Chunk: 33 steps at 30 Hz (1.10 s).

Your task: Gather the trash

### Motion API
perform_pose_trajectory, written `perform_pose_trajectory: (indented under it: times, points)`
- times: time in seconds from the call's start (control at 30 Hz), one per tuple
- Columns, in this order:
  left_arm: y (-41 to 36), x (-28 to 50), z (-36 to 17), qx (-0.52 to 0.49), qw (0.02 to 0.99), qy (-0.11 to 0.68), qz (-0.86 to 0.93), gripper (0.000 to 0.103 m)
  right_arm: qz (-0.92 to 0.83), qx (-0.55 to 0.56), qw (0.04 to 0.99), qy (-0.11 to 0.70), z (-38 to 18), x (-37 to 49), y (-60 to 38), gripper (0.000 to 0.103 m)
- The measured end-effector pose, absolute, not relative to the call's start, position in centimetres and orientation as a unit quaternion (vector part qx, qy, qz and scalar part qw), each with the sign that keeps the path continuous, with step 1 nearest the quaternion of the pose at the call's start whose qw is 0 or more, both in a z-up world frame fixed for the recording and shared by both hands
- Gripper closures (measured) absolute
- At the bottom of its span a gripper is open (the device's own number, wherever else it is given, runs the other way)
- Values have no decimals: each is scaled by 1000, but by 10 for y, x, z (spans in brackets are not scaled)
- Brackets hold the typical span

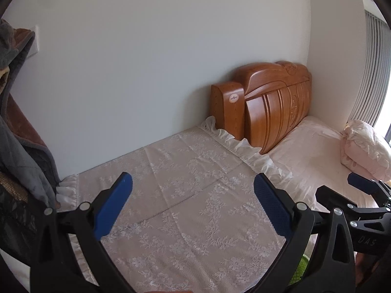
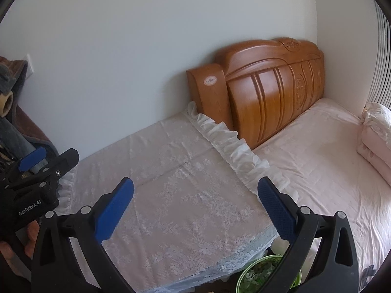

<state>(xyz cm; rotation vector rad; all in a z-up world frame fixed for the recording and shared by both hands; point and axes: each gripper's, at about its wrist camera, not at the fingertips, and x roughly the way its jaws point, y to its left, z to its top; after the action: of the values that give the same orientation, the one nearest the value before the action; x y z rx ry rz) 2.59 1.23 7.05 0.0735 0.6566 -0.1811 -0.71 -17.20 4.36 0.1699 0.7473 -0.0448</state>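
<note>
Showing green basket [image 2: 246, 272] clearly in right view, barely a sliver in left

Black left gripper [image 1: 193, 204], right gripper [image 2: 195, 207]: blue ribbed jaws, silver screws.

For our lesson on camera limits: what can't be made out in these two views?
- Green plastic basket, right wrist view: cut by the bottom edge, contents blurred.
- Round sticker on the carved wooden headboard, left wrist view: print too small.
- Grey-brown fabric pile: cut by the left edge.
</note>
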Motion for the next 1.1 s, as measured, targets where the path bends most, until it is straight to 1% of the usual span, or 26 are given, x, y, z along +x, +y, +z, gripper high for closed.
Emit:
perform_pose_trajectory:
  times: [0.33, 1.1]
  points:
    - [15, 27, 61, 28, 937, 337, -89, 8, -23, 71, 926, 370, 41, -6, -164, 2]
    - [25, 30, 57, 20, 934, 346, -83, 8, -22, 63, 925, 375, 40, -5, -159, 2]
